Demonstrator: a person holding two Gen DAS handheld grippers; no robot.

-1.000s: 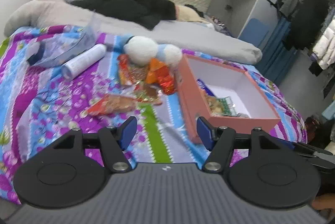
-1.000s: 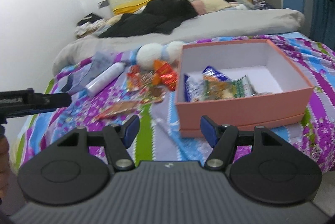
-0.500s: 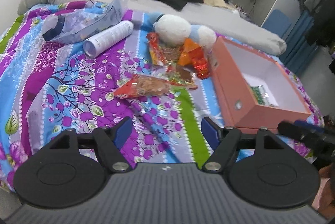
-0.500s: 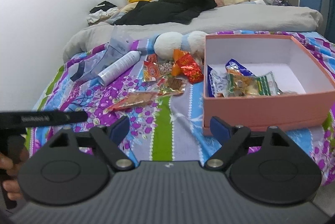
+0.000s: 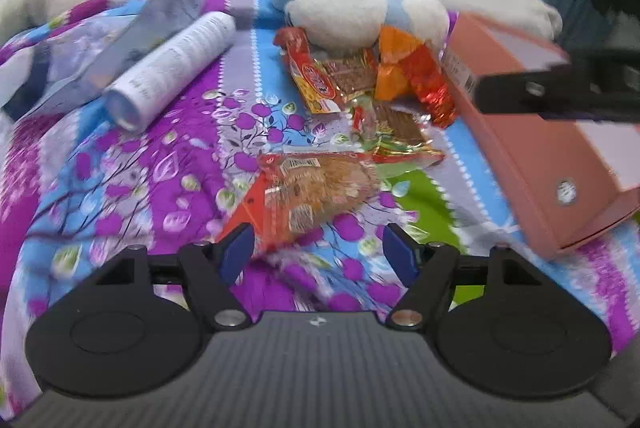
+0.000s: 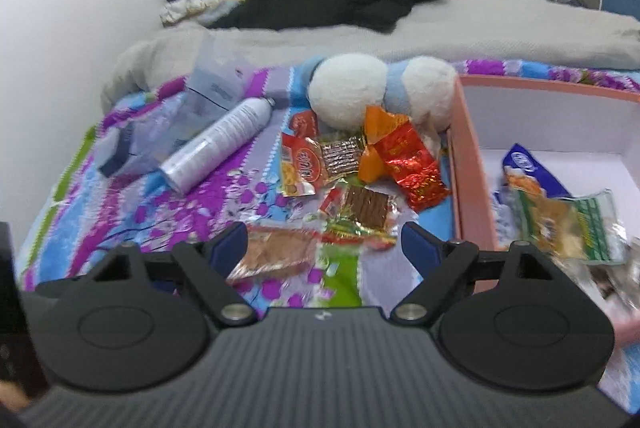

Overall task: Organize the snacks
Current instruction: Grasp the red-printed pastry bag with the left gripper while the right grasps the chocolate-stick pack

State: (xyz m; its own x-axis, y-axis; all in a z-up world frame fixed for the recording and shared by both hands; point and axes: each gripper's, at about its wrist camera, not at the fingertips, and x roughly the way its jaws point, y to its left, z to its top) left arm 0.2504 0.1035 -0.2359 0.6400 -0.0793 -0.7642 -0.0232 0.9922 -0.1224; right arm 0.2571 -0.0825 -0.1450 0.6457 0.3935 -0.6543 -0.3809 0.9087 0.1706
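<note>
Several snack packets lie on the patterned bedspread beside a pink box [image 5: 536,152]. The nearest is an orange-red packet [image 5: 308,192], just ahead of my open, empty left gripper [image 5: 318,254]; it also shows in the right wrist view [image 6: 276,254]. Behind it lie a brown-and-gold packet [image 6: 364,212], a red foil packet [image 6: 416,168] and a yellow-red packet [image 6: 300,164]. My right gripper [image 6: 324,248] is open and empty above the packets, left of the box [image 6: 468,196], which holds a blue packet [image 6: 528,168] and a green-white one [image 6: 572,224].
A white spray can [image 5: 172,68] and a clear plastic bag [image 5: 120,40] lie at the left. A white and blue plush toy [image 6: 372,92] sits behind the snacks. Grey duvet and black clothes lie farther back. The right gripper's finger [image 5: 560,90] crosses over the box.
Both grippers have moved forward and down toward the snack pile. The left one now sits close over the orange-red packet. Both stay open.
</note>
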